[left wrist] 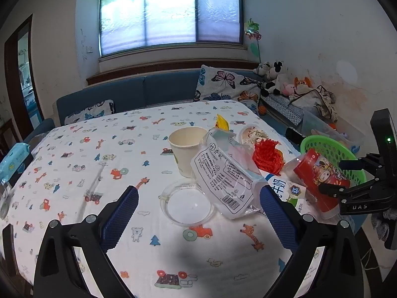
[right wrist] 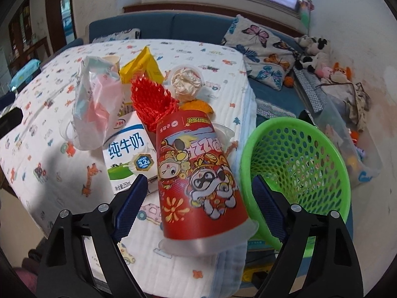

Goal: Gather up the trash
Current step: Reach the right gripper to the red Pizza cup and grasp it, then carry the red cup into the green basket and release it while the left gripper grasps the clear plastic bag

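Red and glossy, the cup (right wrist: pixel 198 178) lies on its side on the table (right wrist: pixel 188 49), between the two blue pads of my right gripper (right wrist: pixel 198 198). Its long axis runs away from me, wide clear-rimmed mouth nearest and overhanging the table's near edge, narrow base pointing toward the red net (right wrist: pixel 153 99). My right jaws stand apart on either side of its body, and I see a gap on both sides, so I judge they are not yet pressing on it. They bracket the cup across its width, which is the relation the coming squeeze turns on: closing straight in should catch the round wall, though a smooth tapered cup could slip toward its narrow end.

Just right of the cup stands the green basket (right wrist: pixel 297 164), beside the table edge and lower than it, its mouth tilted my way. Left of the cup, touching or nearly so, lies the milk carton (right wrist: pixel 129 154).

My left gripper (left wrist: pixel 198 206) hangs well left of the cup with jaws wide apart, a clear lid (left wrist: pixel 186 203) and a printed plastic bag (left wrist: pixel 223 176) lying between and beyond them, holding nothing. The right hand is plainly nearer.

The cup carries cartoon figures and yellow bursts on red.
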Demonstrator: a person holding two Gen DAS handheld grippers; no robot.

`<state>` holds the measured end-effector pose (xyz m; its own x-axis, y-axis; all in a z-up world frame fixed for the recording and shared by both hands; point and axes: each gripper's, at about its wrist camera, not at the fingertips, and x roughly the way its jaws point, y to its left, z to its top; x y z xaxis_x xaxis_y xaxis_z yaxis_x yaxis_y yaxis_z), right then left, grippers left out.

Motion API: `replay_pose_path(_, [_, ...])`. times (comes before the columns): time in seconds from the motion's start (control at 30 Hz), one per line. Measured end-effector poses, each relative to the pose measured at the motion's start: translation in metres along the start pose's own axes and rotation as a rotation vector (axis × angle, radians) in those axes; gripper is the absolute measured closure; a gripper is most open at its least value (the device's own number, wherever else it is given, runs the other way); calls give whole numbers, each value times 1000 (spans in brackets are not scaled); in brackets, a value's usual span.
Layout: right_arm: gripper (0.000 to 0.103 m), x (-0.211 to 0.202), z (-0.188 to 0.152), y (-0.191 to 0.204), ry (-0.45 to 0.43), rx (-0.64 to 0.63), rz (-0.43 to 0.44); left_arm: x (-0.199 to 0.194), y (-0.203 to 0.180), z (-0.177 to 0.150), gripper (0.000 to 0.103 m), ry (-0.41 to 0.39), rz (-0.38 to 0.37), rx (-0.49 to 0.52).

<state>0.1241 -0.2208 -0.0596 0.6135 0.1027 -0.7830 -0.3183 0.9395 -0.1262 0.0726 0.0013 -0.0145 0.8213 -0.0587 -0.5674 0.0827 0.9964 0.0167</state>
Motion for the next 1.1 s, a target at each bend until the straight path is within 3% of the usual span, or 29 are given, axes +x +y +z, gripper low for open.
replay_pose_path(0.13, [21,7,4,0,16,-34,4,10,-3,5,18,26,-12,-6])
replay_pose_path(0.2, [22,10,5,0,23,-46,5,16,-2,9,18,40,-28,-21])
replay_pose_path(0.7, [34,25,9,-1,41,-83,49,65,-29,22,47,186,-187,-69])
replay_pose_path(1.1, [34,23,8,-5,16,-63,71,90,-38,17,64,275,-214,-89])
